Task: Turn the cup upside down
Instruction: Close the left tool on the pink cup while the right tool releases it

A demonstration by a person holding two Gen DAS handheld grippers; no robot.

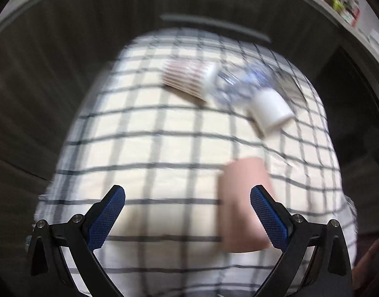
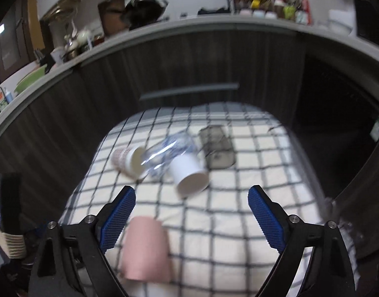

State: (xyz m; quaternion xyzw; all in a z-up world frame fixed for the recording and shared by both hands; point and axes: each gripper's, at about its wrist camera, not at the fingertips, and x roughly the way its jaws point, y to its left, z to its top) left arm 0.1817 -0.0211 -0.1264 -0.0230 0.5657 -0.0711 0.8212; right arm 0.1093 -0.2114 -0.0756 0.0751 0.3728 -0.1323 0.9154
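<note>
A pink cup (image 1: 243, 205) stands on the checked cloth (image 1: 152, 133), wider end down, just inside the right finger of my open left gripper (image 1: 188, 195). In the right wrist view the pink cup (image 2: 146, 250) sits beside the left finger of my open right gripper (image 2: 191, 195). Farther back lie a white cup (image 1: 271, 109) on its side, a clear cup with blue print (image 1: 241, 84) and a red-striped cup (image 1: 187, 76). They also show in the right wrist view: white cup (image 2: 189, 173), clear cup (image 2: 167, 153), striped cup (image 2: 127, 160). Both grippers are empty.
A dark transparent box (image 2: 216, 148) lies behind the cups. A dark wood-panel counter front (image 2: 189, 57) curves behind the table. The counter top (image 2: 263, 24) carries bottles, jars and bowls. The frames are motion-blurred.
</note>
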